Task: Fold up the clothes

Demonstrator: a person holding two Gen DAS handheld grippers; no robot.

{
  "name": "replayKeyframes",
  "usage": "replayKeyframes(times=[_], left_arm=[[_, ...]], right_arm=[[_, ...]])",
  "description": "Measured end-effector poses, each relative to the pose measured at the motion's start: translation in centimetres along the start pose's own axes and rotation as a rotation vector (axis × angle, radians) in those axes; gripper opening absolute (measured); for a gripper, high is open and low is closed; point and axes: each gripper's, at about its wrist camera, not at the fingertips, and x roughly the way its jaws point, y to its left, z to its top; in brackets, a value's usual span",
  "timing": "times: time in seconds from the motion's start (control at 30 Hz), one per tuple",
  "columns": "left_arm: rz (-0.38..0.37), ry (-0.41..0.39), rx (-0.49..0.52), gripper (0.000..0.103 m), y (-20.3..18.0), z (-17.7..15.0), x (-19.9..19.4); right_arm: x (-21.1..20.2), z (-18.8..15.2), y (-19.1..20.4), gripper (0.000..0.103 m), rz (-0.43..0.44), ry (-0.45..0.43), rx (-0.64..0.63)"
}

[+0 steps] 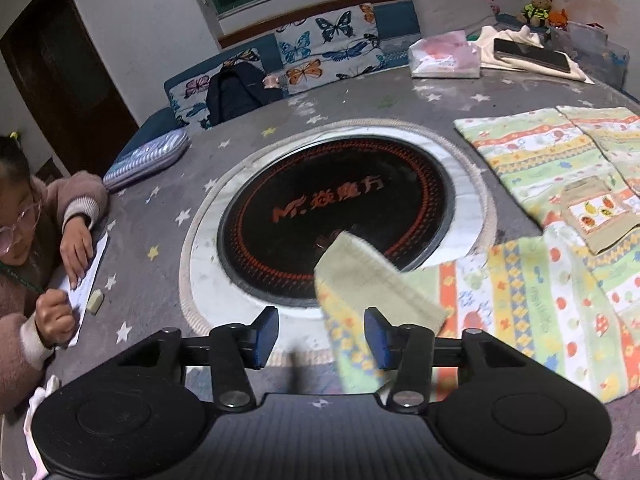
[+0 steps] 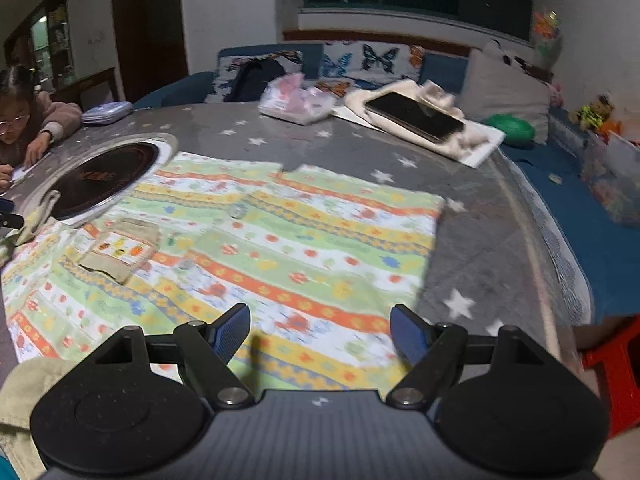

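A striped children's garment (image 2: 256, 240) in green, yellow, orange and white lies spread flat on the grey star-patterned table, with a beige pocket (image 2: 120, 252) on its front. In the left wrist view it lies at the right (image 1: 532, 292), and a beige ribbed cuff (image 1: 372, 276) hangs just ahead of my left gripper (image 1: 322, 334), which is open with the cloth between and above its pads. My right gripper (image 2: 320, 334) is open and empty, hovering over the garment's near edge.
A round black hotplate (image 1: 336, 216) is set into the table (image 1: 224, 128). A child (image 1: 36, 240) writes on paper at the left edge. A tissue pack (image 2: 296, 100), a phone on white cloth (image 2: 416, 114) and a sofa with butterfly cushions (image 1: 324, 48) lie beyond.
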Motion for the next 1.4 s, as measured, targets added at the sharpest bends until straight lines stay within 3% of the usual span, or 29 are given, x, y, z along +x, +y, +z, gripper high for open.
replayKeyframes(times=[0.13,0.47,0.67,0.73,0.8,0.83,0.9,1.0,1.2,1.4], left_arm=[[-0.016,-0.031,0.029,0.053,-1.3,1.4,-0.6],[-0.262,-0.073,0.114,0.053,-8.8,6.1,0.2],[-0.296,-0.032,0.16,0.053,-12.5,6.8,2.5],[-0.293,-0.043,0.168,0.05,-13.0,6.6,2.7],[-0.321,-0.038,0.167,0.031,-12.9,6.6,2.6],[-0.338,-0.034,0.161,0.027,-12.8,6.7,2.5],[-0.316,-0.044,0.176,0.007,-12.9,6.6,2.6],[-0.288,-0.053,0.19,0.004,-12.7,6.5,2.9],[-0.255,-0.061,0.184,0.001,-12.1,6.4,3.3],[-0.189,-0.057,0.18,0.001,-10.8,6.9,4.6]], right_arm=[[0.2,-0.5,-1.5,0.079,-0.021,0.017,0.051],[0.3,-0.8,-2.3,0.066,-0.012,0.051,0.065],[0.6,-0.6,-2.5,0.062,-0.031,0.047,0.06],[0.8,-0.4,-2.4,0.062,-0.031,0.044,0.049],[1.1,-0.2,-2.3,0.059,-0.03,0.041,0.039],[1.3,0.0,-2.2,0.057,-0.028,0.04,0.034],[1.6,0.4,-2.0,0.039,-0.02,0.037,0.026],[2.2,1.0,-1.5,0.021,-0.007,0.033,0.015],[4.0,2.4,-0.2,0.009,-0.006,0.02,-0.017],[6.1,4.0,1.0,0.009,0.004,0.005,-0.022]])
